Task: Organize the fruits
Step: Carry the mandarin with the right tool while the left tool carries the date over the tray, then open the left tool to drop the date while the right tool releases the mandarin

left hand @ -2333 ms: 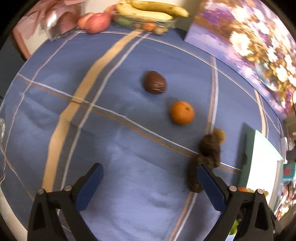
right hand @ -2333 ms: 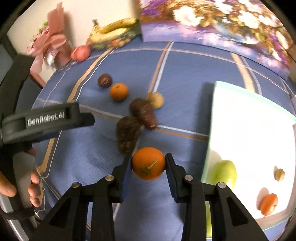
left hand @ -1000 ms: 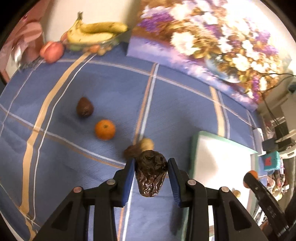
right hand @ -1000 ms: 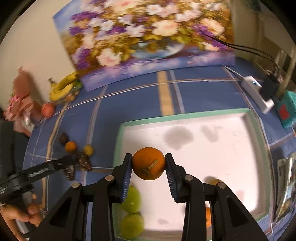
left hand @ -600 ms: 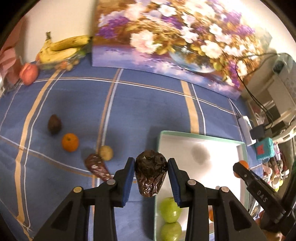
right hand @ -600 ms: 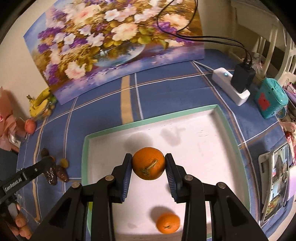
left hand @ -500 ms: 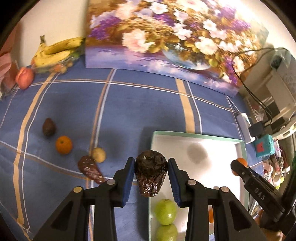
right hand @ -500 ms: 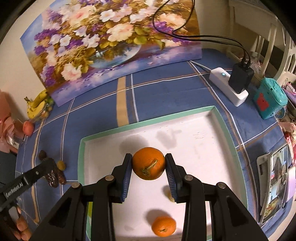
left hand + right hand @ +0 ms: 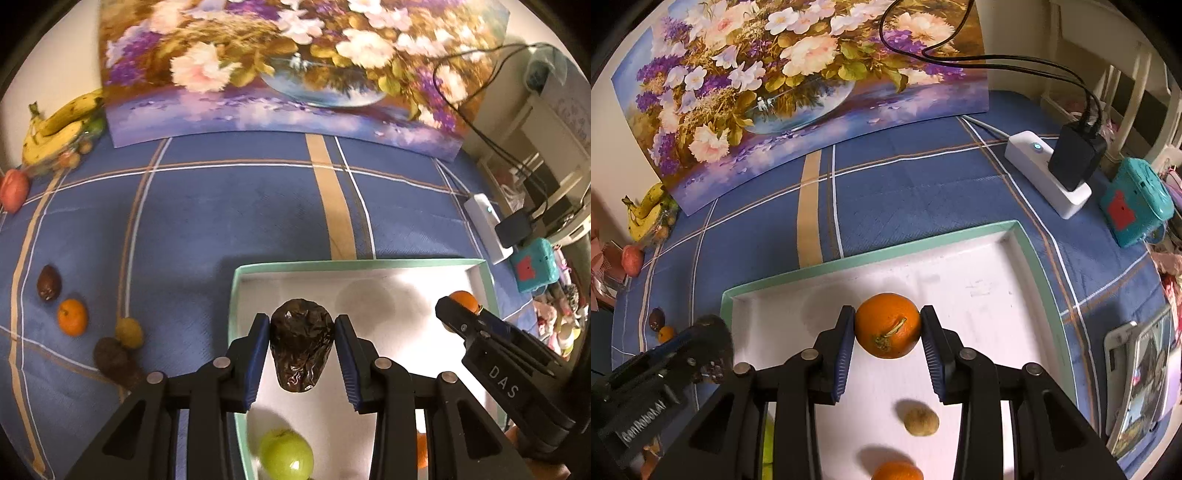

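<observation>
My left gripper (image 9: 301, 345) is shut on a dark wrinkled fruit (image 9: 301, 350) and holds it above the left part of the white tray (image 9: 369, 264). My right gripper (image 9: 887, 332) is shut on an orange (image 9: 887, 325) above the middle of the tray (image 9: 871, 254). In the tray lie a green apple (image 9: 286, 456), a small brown fruit (image 9: 921, 421) and a small orange (image 9: 897, 472). On the blue cloth left of the tray lie a dark fruit (image 9: 48, 283), a small orange (image 9: 72, 316), a yellowish fruit (image 9: 128, 333) and a brown fruit (image 9: 110, 357).
A flower painting (image 9: 798, 85) leans against the back wall. Bananas (image 9: 55, 125) and a red fruit (image 9: 14, 190) sit at the far left. A white power strip with a black plug (image 9: 1060, 166), a teal box (image 9: 1137, 201) and a phone (image 9: 1137, 376) lie right of the tray.
Both grippers have moved right and forward over the tray, each still holding its fruit. The left gripper now hangs over the tray's left part instead of its edge.
</observation>
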### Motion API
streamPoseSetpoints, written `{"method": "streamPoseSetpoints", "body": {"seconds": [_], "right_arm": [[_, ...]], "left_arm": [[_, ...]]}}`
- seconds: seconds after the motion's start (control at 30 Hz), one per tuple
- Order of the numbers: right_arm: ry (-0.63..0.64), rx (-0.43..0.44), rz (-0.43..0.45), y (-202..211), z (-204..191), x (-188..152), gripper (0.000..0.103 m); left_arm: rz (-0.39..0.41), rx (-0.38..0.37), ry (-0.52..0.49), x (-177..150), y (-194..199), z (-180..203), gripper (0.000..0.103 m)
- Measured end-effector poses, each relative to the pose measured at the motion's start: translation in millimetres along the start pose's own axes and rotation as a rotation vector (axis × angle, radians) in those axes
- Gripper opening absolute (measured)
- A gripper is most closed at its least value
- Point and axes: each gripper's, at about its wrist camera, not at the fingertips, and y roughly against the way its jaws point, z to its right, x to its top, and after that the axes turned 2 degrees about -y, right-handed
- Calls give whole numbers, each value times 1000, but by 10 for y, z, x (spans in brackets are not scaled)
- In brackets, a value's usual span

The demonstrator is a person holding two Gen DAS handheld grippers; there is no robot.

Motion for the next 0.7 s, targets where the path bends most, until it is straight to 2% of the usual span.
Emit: {"method": "streamPoseSetpoints", "body": {"seconds": [0.37, 0.47, 0.7], "right_arm": [[0, -41, -50, -338, 127, -29, 37], [2, -52, -80, -441, 143, -63, 37], [13, -59, -78, -454, 117, -96, 37]], "left_arm": [[-63, 20, -18, -58, -372, 38, 39], [-55, 16, -18, -63, -375, 30, 39], [-60, 30, -27, -47, -383, 41, 39]]}}
